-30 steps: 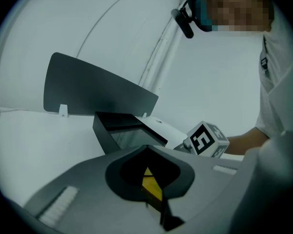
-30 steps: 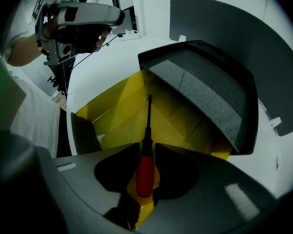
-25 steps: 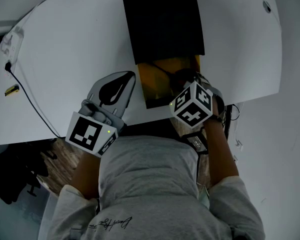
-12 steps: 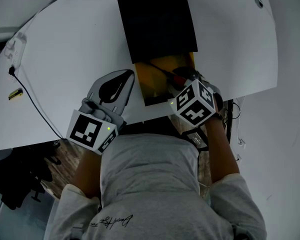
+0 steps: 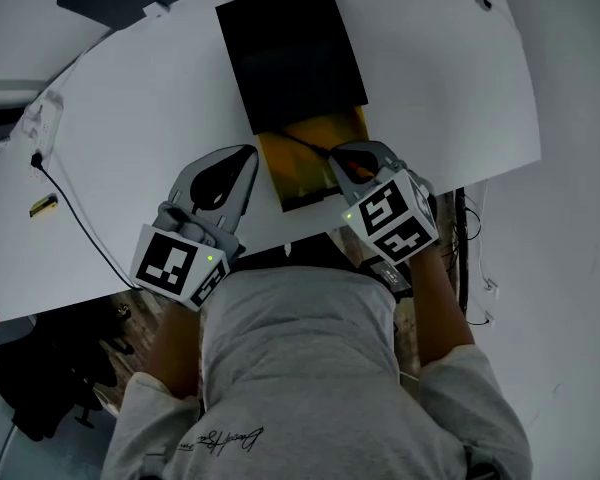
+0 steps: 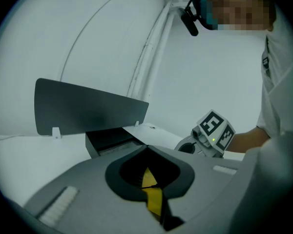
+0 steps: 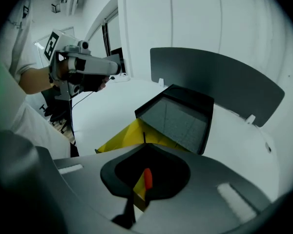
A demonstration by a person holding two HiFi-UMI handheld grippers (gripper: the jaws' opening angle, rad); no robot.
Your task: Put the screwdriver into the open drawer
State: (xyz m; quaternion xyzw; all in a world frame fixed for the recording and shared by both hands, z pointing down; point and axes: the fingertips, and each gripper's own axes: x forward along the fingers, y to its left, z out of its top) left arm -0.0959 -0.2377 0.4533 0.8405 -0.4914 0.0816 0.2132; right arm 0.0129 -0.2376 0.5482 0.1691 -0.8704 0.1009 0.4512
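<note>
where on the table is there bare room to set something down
Wide bare white table right of the black cabinet; also between the cabinet and the cable on the left. Crowded around the yellow drawer with the screwdriver, at the near edge.

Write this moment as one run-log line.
screwdriver: lying in open yellow drawer | right gripper: just closed, empty, over drawer | left gripper: shut, beside drawer

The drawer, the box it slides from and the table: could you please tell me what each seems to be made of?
Drawer: glossy yellow, probably plastic or painted sheet; even colour with a faint sheen.
Box: matte black, plastic or coated metal; no reflections showing.
Table: smooth white top, likely laminate; evenly pale and flat.
</note>
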